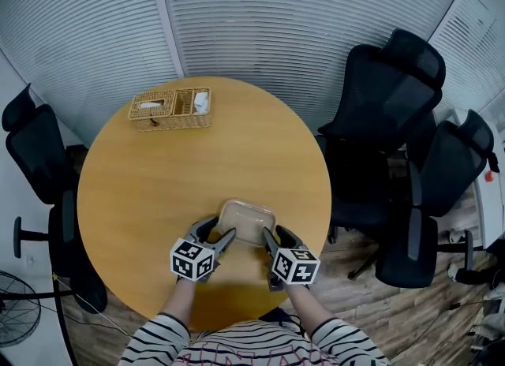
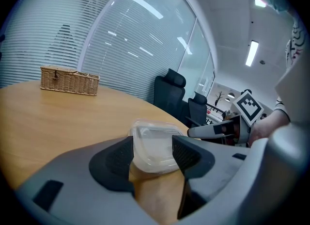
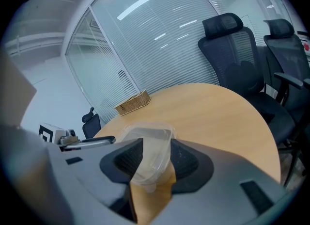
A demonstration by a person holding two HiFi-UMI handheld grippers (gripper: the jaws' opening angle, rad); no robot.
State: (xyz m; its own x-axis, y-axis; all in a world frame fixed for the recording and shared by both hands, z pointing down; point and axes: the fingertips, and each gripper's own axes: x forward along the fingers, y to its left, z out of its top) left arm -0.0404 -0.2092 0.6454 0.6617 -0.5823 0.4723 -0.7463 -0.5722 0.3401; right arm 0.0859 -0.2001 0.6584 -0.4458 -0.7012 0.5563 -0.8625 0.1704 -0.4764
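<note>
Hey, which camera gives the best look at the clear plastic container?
The head view: it shows the clear plastic container from above, with nearly its whole outline. The left gripper view and the right gripper view each show only its near part, between the jaws.

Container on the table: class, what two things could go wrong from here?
1. The container is thin clear plastic, pinched at opposite sides by the left gripper and right gripper; a hard squeeze may buckle it.
2. Each gripper seems to hold only an edge, so it could slip free and slide across the smooth table.
</note>
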